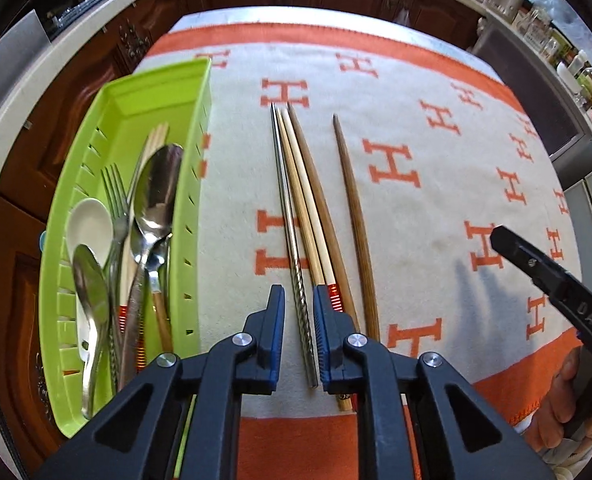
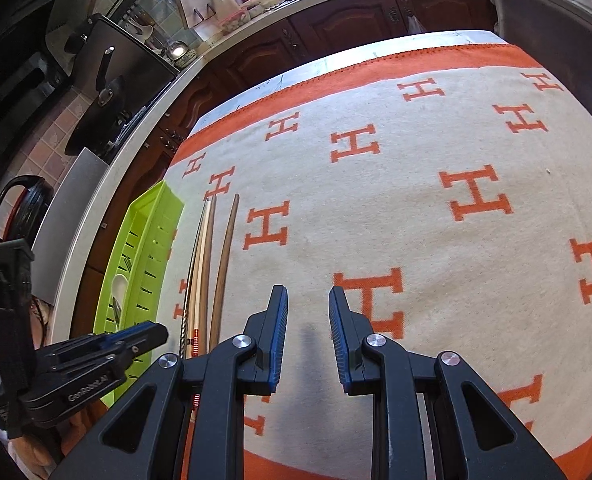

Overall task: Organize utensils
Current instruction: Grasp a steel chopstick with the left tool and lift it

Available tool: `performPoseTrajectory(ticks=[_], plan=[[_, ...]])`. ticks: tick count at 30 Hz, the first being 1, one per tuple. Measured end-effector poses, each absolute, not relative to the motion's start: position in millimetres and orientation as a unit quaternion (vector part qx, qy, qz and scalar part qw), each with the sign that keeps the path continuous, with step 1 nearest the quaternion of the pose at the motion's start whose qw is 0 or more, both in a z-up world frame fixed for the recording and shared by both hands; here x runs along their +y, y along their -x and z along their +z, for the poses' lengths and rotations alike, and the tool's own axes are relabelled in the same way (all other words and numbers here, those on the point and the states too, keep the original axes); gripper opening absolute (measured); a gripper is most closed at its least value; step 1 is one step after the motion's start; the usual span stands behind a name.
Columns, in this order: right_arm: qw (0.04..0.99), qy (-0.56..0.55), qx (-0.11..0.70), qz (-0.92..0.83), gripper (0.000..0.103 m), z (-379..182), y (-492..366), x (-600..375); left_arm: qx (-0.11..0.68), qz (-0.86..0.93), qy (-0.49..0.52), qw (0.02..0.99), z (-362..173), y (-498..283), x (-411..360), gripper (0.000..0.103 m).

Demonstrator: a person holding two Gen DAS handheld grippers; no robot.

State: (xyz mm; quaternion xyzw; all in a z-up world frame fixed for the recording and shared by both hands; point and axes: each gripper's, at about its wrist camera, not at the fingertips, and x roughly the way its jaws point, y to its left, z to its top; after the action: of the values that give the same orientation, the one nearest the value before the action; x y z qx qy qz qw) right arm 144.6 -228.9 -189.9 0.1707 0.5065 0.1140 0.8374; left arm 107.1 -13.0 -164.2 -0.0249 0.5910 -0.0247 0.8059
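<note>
**Left tongs straddle the steel chopstick**

Left gripper (image 1: 299, 336) sits narrowed around the metal chopstick (image 1: 291, 236), pads not quite touching it. Only this view shows cutlery in the green tray (image 1: 199, 128). Right gripper (image 2: 308, 336) is spread, empty, over the blanket (image 2: 416, 220).

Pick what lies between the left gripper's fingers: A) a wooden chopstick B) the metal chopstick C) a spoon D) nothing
B: in the left wrist view the metal chopstick runs between the left gripper fingers, with the wooden chopsticks off to the side.
</note>
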Motion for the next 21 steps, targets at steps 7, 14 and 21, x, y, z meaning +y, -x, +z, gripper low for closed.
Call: performPoseTrajectory(ticks=[7,14,21], plan=[[0.837,-0.178,0.504,0.122,0.021,-194,-145,-232,0.610,-0.010,0.018,0.792,-181,-112,-15,0.012],[0.838,-0.175,0.501,0.128,0.022,-194,-144,-231,0.611,-0.007,0.008,0.791,-188,-117,-19,0.012],[0.835,-0.176,0.505,0.130,0.022,-197,-146,-229,0.602,-0.005,0.010,0.798,-189,-136,-23,0.012]])
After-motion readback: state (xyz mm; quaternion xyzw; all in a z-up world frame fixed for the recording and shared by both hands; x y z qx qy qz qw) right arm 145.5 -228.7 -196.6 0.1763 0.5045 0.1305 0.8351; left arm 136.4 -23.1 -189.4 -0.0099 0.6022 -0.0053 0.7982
